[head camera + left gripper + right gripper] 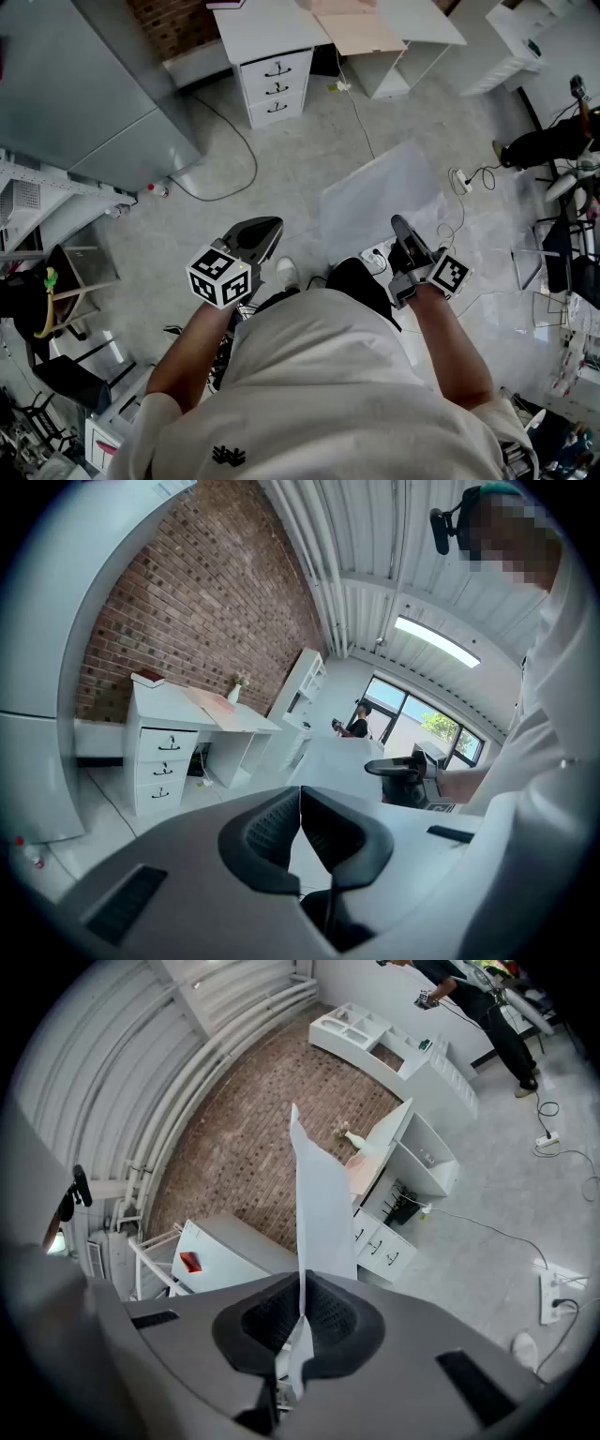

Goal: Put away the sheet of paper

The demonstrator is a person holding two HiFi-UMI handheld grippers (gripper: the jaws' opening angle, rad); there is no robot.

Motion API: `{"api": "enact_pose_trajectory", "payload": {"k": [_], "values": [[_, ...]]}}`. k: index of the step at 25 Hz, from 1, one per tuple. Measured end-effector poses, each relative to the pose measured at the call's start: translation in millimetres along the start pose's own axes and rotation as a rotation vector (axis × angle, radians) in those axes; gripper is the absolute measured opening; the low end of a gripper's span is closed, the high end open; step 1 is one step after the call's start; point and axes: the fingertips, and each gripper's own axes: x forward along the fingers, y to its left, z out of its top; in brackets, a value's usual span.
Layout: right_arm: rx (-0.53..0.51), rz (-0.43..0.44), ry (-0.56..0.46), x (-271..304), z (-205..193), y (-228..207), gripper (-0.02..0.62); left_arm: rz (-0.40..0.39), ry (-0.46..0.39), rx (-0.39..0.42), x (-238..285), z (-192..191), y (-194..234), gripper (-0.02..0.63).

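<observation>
— Where is the sheet of paper [375, 202]?
— In the middle of the head view, held out flat above the grey floor [281, 159]. In the right gripper view it stands edge-on and runs from the jaws up the centre of the frame.
— What has hold of it?
— The right gripper [302, 1283]. Its jaws are pressed together on the sheet's near edge.
— And the left gripper [300, 794]?
— Its jaws are closed against each other with nothing between them. In the head view it sits left of the sheet, apart from it.
— What lies around?
— A white drawer unit [274, 80] stands at the top centre of the head view, and a brick wall [173, 23] is behind it. A grey cabinet [84, 84] fills the upper left. A white power strip [459, 178] lies on the floor just right of the sheet.
</observation>
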Motion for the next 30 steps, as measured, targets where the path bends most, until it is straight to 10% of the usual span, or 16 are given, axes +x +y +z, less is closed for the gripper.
{"api": "enact_pose_trajectory", "payload": {"k": [12, 30], "values": [[0.019, 0.064, 0.021, 51, 58, -20, 0.028, 0.037, -0.007, 0.016, 57, 39, 27, 0.025], [0.179, 0.24, -0.011, 183, 300, -112, 0.028, 0.099, -0.011, 0.061, 287, 189, 79, 0.025]]}}
